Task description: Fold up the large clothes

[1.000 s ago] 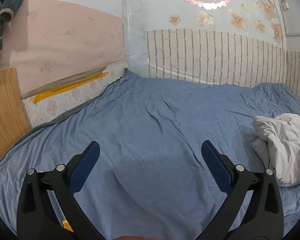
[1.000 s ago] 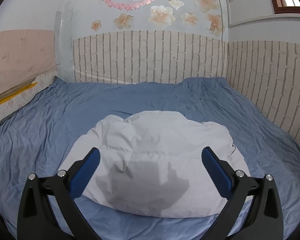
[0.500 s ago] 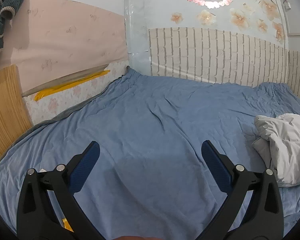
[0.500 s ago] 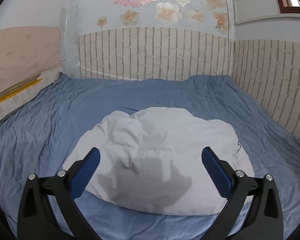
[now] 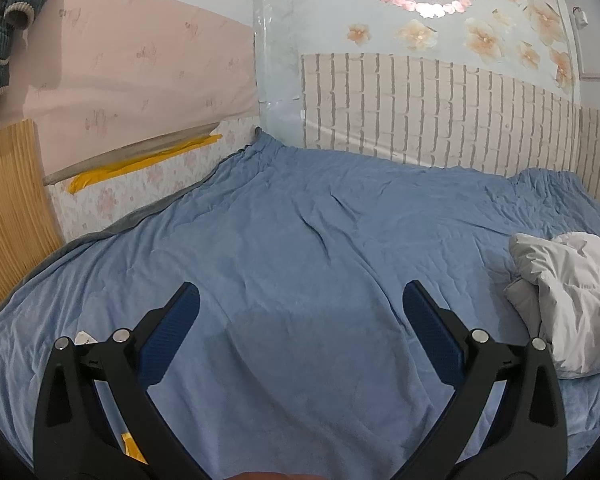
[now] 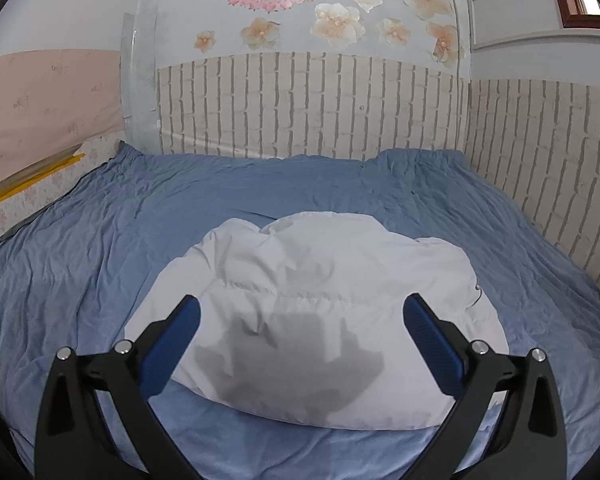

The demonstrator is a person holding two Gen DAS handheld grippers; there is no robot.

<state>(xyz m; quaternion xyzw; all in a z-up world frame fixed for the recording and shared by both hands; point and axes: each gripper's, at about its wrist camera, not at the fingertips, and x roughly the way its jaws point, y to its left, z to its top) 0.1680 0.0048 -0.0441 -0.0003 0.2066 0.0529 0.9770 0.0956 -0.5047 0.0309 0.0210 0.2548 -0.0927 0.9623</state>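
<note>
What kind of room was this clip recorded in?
Most likely a home bedroom: a bed under a wrinkled blue sheet, a white puffy jacket lying on it, and flower stickers on the wall above brick-pattern panels.

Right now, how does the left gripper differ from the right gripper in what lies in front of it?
The left gripper faces bare blue bedsheet, with the white jacket off to its right; the right gripper faces that jacket directly. The right gripper's shadow falls on the jacket, the left gripper's on the sheet. Both are open and hold nothing.
</note>
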